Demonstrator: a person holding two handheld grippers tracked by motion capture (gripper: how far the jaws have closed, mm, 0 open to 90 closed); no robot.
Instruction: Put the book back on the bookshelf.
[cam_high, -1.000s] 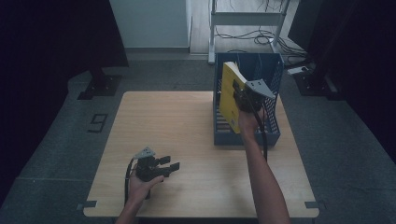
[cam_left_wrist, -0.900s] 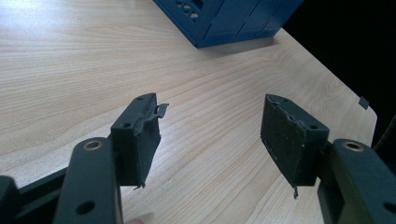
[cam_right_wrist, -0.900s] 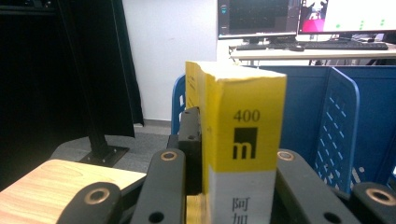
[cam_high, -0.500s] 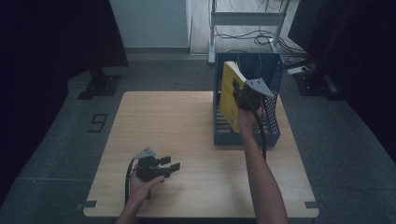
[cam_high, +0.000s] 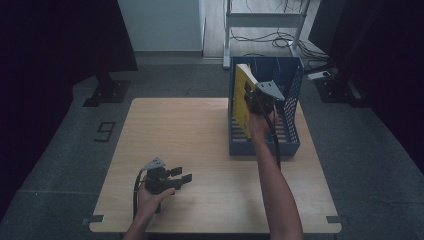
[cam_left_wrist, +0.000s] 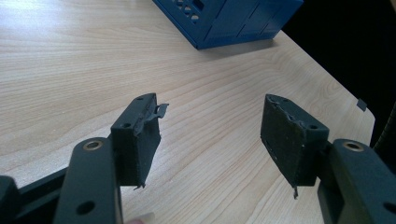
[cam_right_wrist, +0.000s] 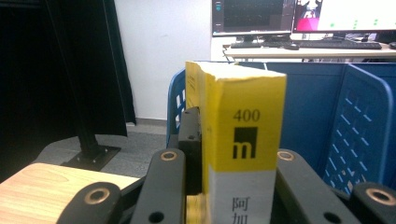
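Up at the pale wooden table's (cam_high: 200, 140) far right, the right gripper (cam_high: 256, 97) pinches a yellow book (cam_right_wrist: 243, 135) upright over the blue crate (cam_high: 290, 135). Nearer, the left gripper (cam_left_wrist: 212, 140) rests spread and empty on the bare wood, with grey floor (cam_high: 65, 150) and dark curtains (cam_high: 55, 45) around.

Left tongs (cam_high: 184, 176) low near counter's (cam_high: 200, 150) front edge, jaws apart, empty. Right arm stretched forward, right tongs (cam_high: 248, 92) raised, clamped tight.
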